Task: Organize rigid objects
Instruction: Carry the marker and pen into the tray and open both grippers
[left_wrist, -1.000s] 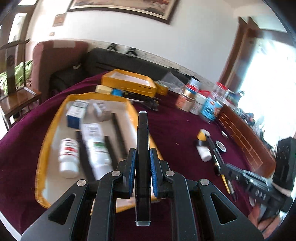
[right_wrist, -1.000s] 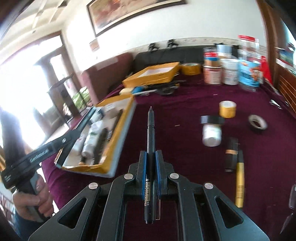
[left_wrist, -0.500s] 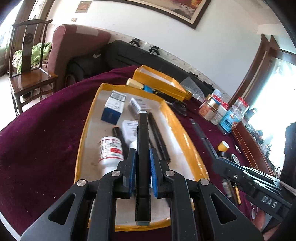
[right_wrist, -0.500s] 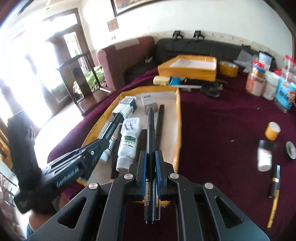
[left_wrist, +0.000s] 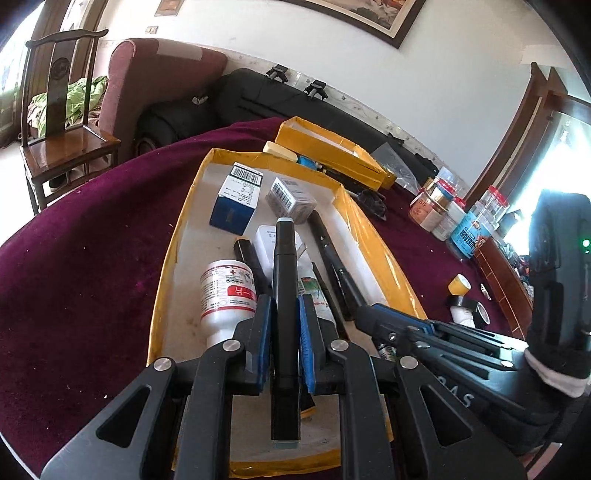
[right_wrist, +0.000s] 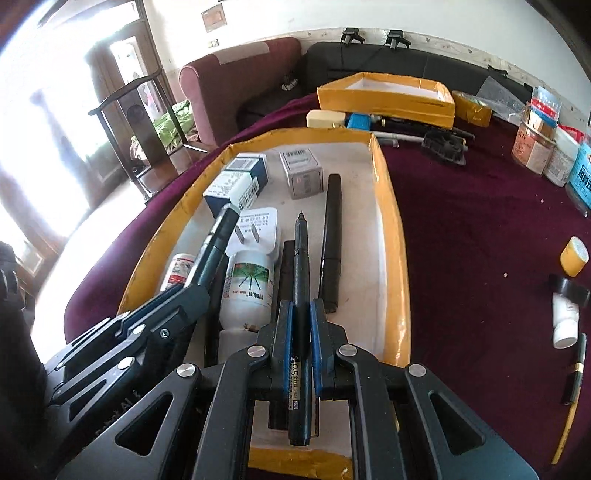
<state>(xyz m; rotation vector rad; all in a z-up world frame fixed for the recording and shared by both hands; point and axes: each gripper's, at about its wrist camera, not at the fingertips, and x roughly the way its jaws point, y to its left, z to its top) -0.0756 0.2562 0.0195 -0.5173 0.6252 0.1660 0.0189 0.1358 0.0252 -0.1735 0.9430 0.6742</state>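
A black marker (left_wrist: 284, 295) sits clenched lengthwise in the left gripper (left_wrist: 284, 321), and a thin 0.5 pen (right_wrist: 301, 295) is gripped the same way by the right gripper (right_wrist: 300, 325). Both hang over the near end of the yellow-edged tray (right_wrist: 391, 229), aligned with the pens and bottles already lying there, probably to be laid in parallel
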